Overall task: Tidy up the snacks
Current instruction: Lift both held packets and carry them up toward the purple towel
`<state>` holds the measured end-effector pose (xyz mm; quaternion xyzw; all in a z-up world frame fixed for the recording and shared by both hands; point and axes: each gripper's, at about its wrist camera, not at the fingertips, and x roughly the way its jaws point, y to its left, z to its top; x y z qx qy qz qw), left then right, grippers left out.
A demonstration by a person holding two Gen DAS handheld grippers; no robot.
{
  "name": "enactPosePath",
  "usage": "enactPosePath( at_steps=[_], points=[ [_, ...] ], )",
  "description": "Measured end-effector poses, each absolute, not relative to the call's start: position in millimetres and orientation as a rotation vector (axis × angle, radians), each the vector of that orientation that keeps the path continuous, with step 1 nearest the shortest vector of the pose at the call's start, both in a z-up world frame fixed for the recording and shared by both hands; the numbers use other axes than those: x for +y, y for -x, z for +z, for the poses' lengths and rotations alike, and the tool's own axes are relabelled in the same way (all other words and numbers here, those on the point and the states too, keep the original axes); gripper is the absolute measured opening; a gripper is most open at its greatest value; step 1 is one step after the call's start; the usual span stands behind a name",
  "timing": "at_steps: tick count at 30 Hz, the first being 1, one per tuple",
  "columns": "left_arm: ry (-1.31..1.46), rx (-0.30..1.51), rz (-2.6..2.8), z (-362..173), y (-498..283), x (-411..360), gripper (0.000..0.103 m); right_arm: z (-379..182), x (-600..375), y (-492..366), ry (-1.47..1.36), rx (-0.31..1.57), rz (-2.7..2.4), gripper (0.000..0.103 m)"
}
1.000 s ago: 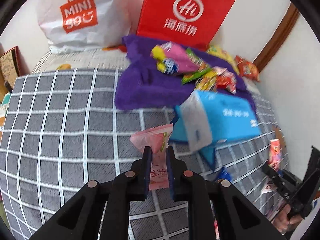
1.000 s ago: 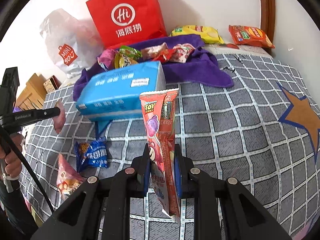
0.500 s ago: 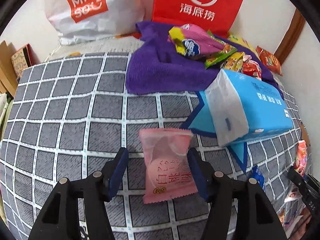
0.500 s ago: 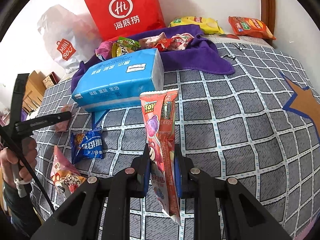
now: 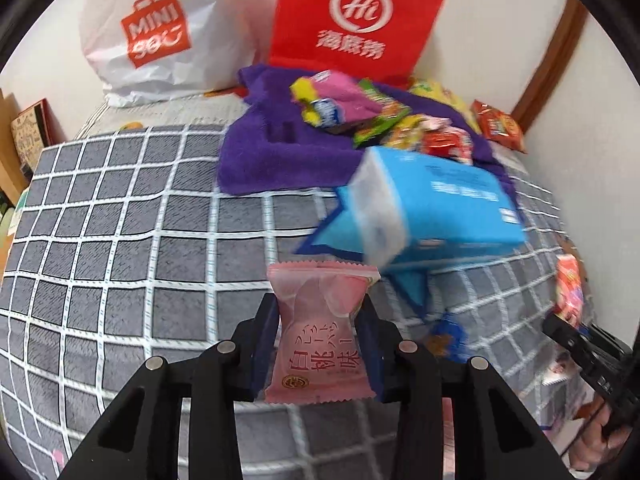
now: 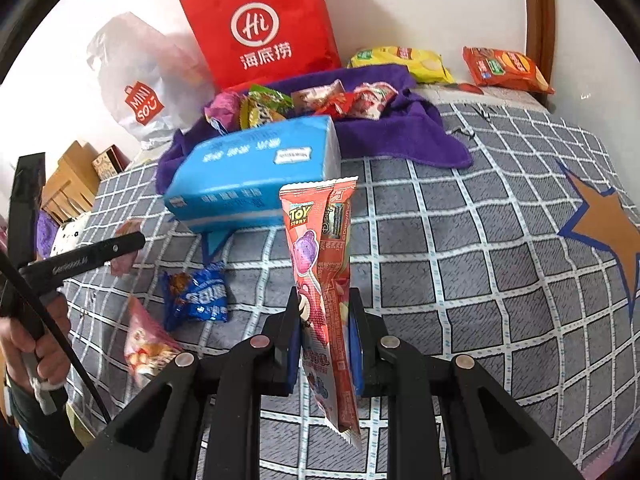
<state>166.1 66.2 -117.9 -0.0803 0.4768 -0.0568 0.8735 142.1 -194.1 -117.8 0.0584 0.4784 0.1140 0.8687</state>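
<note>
A pink peach-flavour snack packet (image 5: 320, 344) faces me flat, pinched at its waist by my left gripper (image 5: 320, 312), which is shut on its two side edges just above the grey checked bedspread (image 5: 120, 240). My right gripper (image 6: 325, 304) is shut on a long red Toy Story packet (image 6: 320, 240), which stands upright with its tail hanging below the fingers. A purple towel (image 5: 272, 156) at the back carries several mixed snacks (image 6: 304, 104). In the right wrist view the left gripper's finger (image 6: 100, 252) shows at the left, held by a hand (image 6: 36, 344).
A blue tissue pack (image 6: 256, 172) lies in front of the towel. A small blue packet (image 6: 200, 296) and a pink-red packet (image 6: 144, 340) lie on the bedspread. A red paper bag (image 5: 356, 20) and a white Miniso bag (image 5: 160, 36) lean on the wall; yellow (image 6: 408, 60) and orange (image 6: 504, 68) chip bags lie behind.
The left gripper held the pink packet edge-on, opened with the packet lying flat between its fingers, then shut again on the packet's sides. The right gripper kept its hold and place.
</note>
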Motion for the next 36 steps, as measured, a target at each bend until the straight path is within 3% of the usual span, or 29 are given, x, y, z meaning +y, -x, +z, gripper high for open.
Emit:
enactPosePath(
  at_steps=[17,36],
  points=[
    [0.103,0.875,-0.195,-21.6,-185.9,17.4,0.037,-32.8,-188.5,-180.6,-0.074,0.883,0.227,0.020],
    [0.104,0.841,-0.185,4.4,-269.7,23.8,0.037,-6.6,-185.7,-295.5,-0.069,0.871,0.209,0.020]
  ],
)
